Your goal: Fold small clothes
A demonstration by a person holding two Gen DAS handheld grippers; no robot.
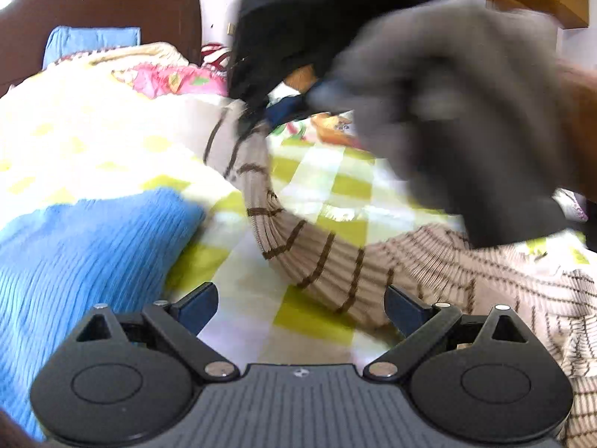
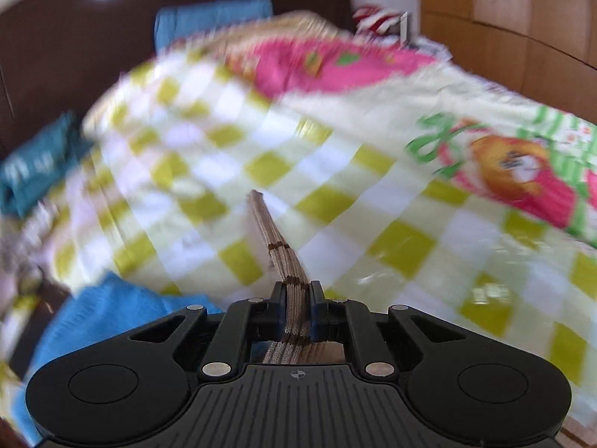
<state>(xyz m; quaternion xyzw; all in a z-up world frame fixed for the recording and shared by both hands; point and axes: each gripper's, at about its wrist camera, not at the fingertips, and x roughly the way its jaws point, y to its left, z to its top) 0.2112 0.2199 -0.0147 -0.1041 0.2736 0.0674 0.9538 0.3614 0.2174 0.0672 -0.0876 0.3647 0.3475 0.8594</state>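
Beige striped knit [image 2: 283,257], one blue [image 1: 86,254]

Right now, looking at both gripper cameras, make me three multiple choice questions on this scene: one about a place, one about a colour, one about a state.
1. Where does the blue knit cloth lie in the left wrist view?
A. lower left
B. upper right
C. centre

2. What colour are the stripes on the beige sweater?
A. red
B. brown
C. green

3. How is the right gripper?
A. wide open
B. out of view
C. shut on the sweater

A, it fills the lower left; B, the thin lines are brown; C, the knit is pinched between its jaws.
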